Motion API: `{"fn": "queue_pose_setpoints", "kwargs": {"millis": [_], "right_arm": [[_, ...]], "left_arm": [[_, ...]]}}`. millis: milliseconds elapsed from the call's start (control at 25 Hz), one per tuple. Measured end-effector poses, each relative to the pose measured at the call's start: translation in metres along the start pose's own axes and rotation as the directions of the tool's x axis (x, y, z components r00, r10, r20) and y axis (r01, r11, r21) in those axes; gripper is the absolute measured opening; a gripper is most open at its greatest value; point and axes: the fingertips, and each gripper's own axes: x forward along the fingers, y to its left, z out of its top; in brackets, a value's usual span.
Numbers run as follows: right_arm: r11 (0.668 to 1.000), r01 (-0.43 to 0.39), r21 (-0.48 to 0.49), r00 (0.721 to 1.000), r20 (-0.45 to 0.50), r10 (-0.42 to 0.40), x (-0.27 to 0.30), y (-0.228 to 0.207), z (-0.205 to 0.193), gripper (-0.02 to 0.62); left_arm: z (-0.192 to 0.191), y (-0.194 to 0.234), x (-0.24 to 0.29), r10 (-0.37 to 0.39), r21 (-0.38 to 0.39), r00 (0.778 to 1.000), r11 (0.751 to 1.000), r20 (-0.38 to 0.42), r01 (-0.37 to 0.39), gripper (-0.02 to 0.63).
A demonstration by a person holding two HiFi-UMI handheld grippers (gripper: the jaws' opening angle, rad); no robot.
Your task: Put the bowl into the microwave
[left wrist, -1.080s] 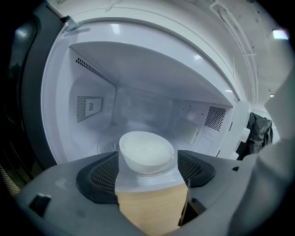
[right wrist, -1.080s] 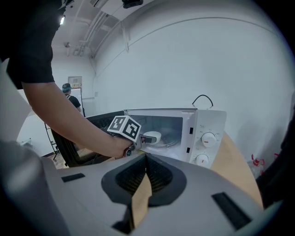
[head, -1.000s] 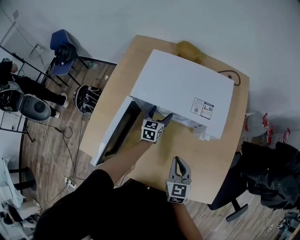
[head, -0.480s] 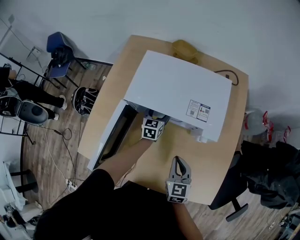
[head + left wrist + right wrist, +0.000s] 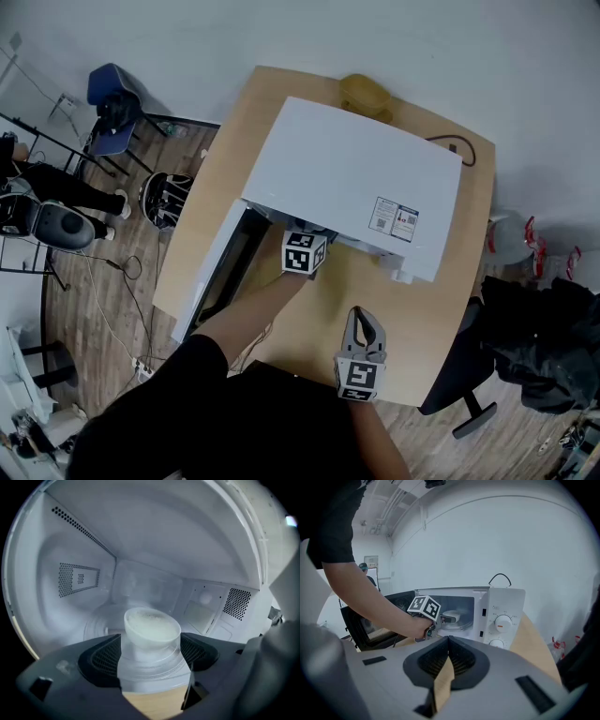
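Two hand-held grippers: the left hand-held gripper (image 5: 151, 645), inside the microwave (image 5: 361, 183), grips the white bowl (image 5: 152, 626) dead ahead at frame centre, over the glass turntable (image 5: 99, 623). The right hand-held gripper (image 5: 447, 641) is closed, empty and well apart.

The bowl (image 5: 152, 630), small, round and white, is sitting upright in the lower centre of the left gripper view, with the jaws of the left tool (image 5: 151, 643) pressing on its sides. It is hanging inside the cavity of the microwave (image 5: 356, 178), over the glass turntable (image 5: 102, 621); whether it is touching that plate cannot be told. The microwave, a white box, is standing on the counter (image 5: 450, 309) in the centre of the head view. Its door (image 5: 220, 272) is lying wide open toward the frame's left, and its two dials (image 5: 503, 621) are showing at the cavity's right.
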Motion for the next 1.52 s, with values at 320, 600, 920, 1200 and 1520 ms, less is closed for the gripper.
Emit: {"fn": "queue_pose_setpoints", "kwargs": {"millis": [320, 600, 920, 1200, 1520], "right_arm": [[0.999, 0.037, 0.0, 0.999, 0.026, -0.037, -0.016, 0.0, 0.008, 0.06], [1.0, 0.024, 0.019, 0.994, 0.108, -0.026, -0.042, 0.03, 0.024, 0.06], [0.998, 0.051, 0.048, 0.988, 0.147, -0.057, -0.103, 0.074, 0.035, 0.06], [0.996, 0.067, 0.061, 0.978, 0.195, -0.077, -0.167, 0.104, 0.043, 0.06], [0.997, 0.08, 0.012, 0.975, 0.208, -0.08, -0.222, 0.117, 0.044, 0.06]], "left_arm": [[0.0, -0.019, -0.05, -0.052, 0.016, 0.998, 0.999, 0.021, 0.052, 0.37], [0.002, -0.029, -0.159, -0.02, -0.042, 0.995, 0.999, 0.098, 0.024, 0.37], [0.001, -0.061, -0.314, -0.078, -0.08, 0.98, 0.992, 0.182, 0.093, 0.368], [0.011, -0.1, -0.409, -0.1, -0.055, 0.963, 0.992, 0.252, 0.117, 0.127], [0.038, -0.163, -0.477, -0.172, 0.113, 0.931, 0.983, 0.322, 0.142, 0.012]]}}
